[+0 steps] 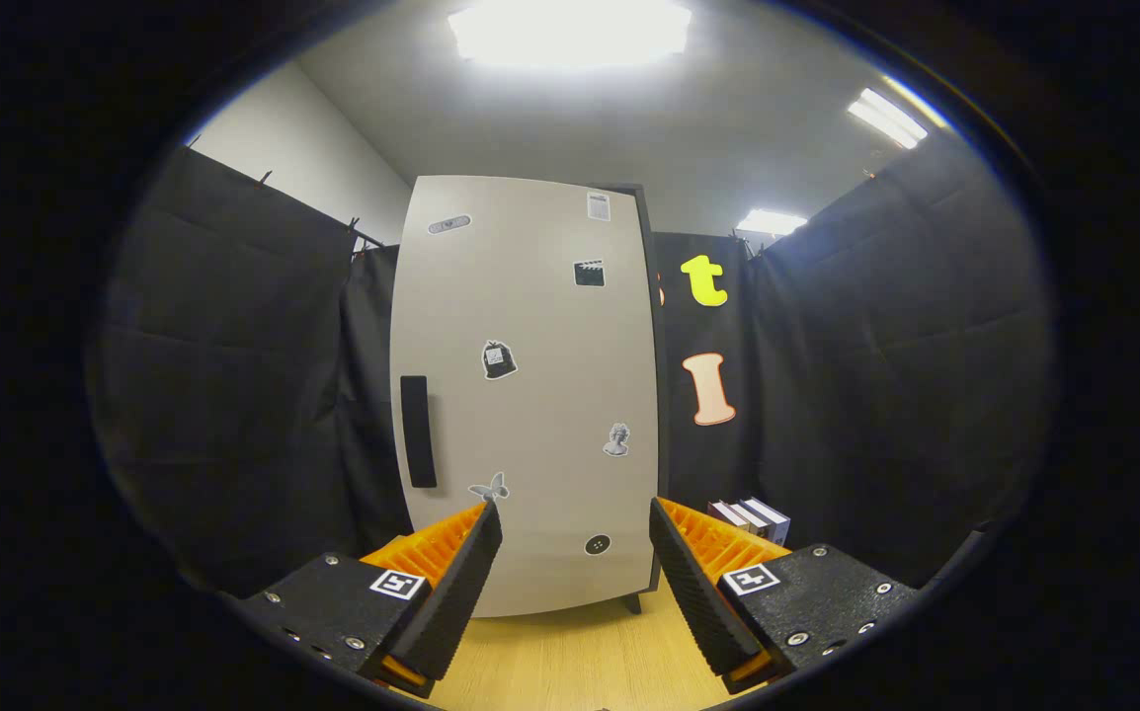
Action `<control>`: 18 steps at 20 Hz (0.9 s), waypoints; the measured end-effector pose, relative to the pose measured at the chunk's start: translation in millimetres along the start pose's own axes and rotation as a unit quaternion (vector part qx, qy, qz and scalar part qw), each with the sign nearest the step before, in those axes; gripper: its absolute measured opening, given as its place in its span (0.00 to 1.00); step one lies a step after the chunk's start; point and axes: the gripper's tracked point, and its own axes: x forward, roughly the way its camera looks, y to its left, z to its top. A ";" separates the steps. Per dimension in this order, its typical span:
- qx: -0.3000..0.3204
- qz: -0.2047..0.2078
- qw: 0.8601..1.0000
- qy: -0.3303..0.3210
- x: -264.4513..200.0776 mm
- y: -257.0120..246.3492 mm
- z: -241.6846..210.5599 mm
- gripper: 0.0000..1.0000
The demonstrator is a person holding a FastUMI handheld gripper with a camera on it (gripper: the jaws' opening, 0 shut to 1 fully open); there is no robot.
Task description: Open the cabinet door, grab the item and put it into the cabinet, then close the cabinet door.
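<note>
A tall pale grey cabinet point(530, 395) stands on the wooden table point(580, 662), straight ahead beyond my fingers. Its door is closed and dotted with small stickers. A black vertical handle point(418, 432) sits near the door's left edge, above and ahead of my left finger. My gripper point(575, 523) is open, with nothing between the fingers, held a short way in front of the door's lower part. Some small boxes or books point(753, 517), dark with white tops, stand to the right of the cabinet, just beyond my right finger.
Black cloth walls close in the booth on the left, back and right. A white wall and ceiling lights show above. The cabinet rests on short dark feet point(634, 600) on the table.
</note>
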 end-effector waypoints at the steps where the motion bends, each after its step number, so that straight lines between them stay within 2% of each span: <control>1: 0.000 -0.004 1.000 -0.004 -5.8 -2.8 0.1 0.93; 8: -0.013 -0.016 0.999 -0.027 -28.5 -1.9 -8.2 0.93; 18: 0.021 -0.016 0.999 -0.025 -22.0 -2.5 -12.8 0.93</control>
